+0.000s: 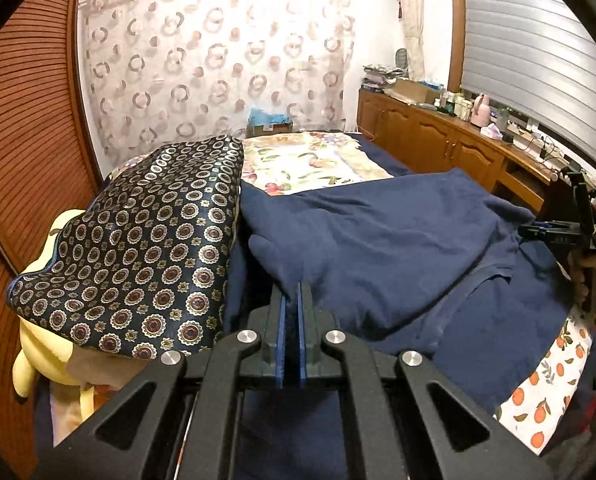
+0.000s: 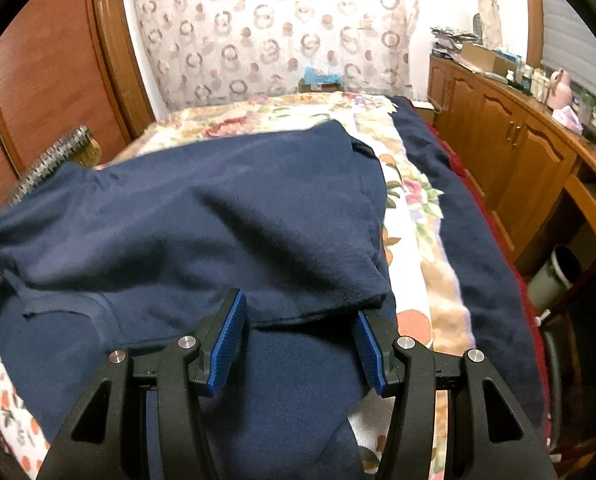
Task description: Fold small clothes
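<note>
A navy blue fleece garment (image 1: pixel 378 240) lies rumpled across the bed, one part folded over the rest. My left gripper (image 1: pixel 292 286) is shut on a pinch of its cloth near the left edge, and the fabric rises in a fold to the fingertips. In the right wrist view the same garment (image 2: pixel 202 224) fills the middle. My right gripper (image 2: pixel 300 322) stands open just above the folded layer's hem, its blue pads (image 2: pixel 230 332) apart and pressing on nothing. A hand holds that right gripper (image 1: pixel 554 234) at the far right of the left wrist view.
A dark cushion with round medallions (image 1: pixel 138 248) lies on a yellow plush toy (image 1: pixel 30 360) to the left. A floral blanket (image 1: pixel 310 164) and an orange-print cloth (image 1: pixel 546 392) cover the bed. Wooden cabinets (image 2: pixel 510 140) with clutter run along the right, with a bin (image 2: pixel 554 280) below them.
</note>
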### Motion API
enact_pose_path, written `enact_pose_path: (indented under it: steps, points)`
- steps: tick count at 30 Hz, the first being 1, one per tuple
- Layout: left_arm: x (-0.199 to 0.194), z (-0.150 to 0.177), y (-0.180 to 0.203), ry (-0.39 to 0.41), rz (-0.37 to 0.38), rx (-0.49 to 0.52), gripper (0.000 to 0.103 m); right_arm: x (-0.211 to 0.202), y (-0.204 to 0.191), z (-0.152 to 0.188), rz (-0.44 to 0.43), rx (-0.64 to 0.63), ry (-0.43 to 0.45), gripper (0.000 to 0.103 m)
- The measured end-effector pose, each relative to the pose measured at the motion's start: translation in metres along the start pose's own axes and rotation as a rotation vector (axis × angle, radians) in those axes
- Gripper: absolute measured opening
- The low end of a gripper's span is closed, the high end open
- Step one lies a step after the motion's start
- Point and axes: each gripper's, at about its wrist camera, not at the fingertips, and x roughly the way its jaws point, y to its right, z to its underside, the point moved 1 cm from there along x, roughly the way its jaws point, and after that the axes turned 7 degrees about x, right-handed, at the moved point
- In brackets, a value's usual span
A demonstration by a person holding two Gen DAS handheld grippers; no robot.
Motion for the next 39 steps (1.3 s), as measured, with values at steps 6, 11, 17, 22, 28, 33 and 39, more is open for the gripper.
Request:
enact_pose_path:
  steps: [6, 11, 17, 22, 28, 33, 39]
  points:
    - [0.001, 0.005, 0.005, 0.002, 0.022, -0.003, 0.006, 0.010, 0.010, 0.000, 0.018, 0.024, -0.032, 0.055]
    - [0.003, 0.007, 0.004, 0.000, 0.023, -0.019, 0.006, 0.022, 0.008, -0.006, 0.023, 0.031, -0.046, 0.047]
    - [-0.021, 0.002, -0.001, 0.069, 0.035, -0.050, 0.006, -0.004, -0.001, -0.009, -0.025, -0.003, 0.027, 0.004]
    - [-0.045, 0.002, -0.005, 0.116, 0.049, -0.067, 0.006, -0.054, -0.007, -0.007, -0.087, -0.031, 0.104, 0.003]
    - [-0.065, 0.010, -0.016, 0.135, 0.064, -0.108, 0.006, -0.107, -0.004, 0.006, -0.121, -0.059, 0.155, 0.003]
    - [-0.064, 0.033, -0.023, 0.084, 0.041, -0.129, 0.006, -0.128, 0.003, 0.033, -0.113, -0.072, 0.137, 0.003]
    - [-0.033, 0.067, -0.024, -0.044, 0.011, -0.146, 0.006, -0.096, 0.017, 0.072, -0.050, -0.066, 0.015, 0.003]
